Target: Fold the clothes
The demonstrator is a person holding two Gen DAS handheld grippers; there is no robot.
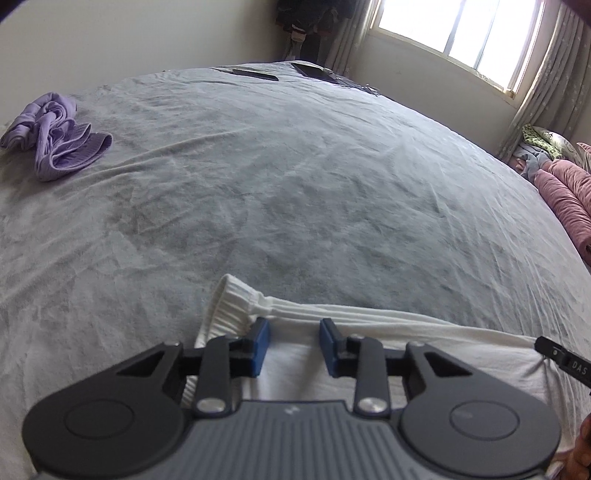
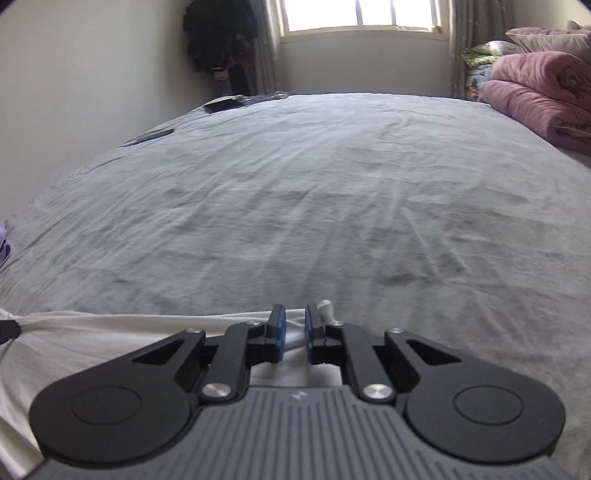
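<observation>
Grey bed (image 1: 295, 184); left tongs (image 1: 294, 332) gaping over white garment (image 1: 406, 325), right tongs (image 2: 295, 325) pinching it, grip half-hidden

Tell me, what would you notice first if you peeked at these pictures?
First, the white ribbed-cuff garment stretched along the near edge of the wide grey bedsheet, with the left gripper and the right gripper, both black with blue pads, poised over it. Next, the crumpled lilac ribbed garment lying alone at the far left of the bed. Then the folded pink quilt piled at the right, near the bright window.
</observation>
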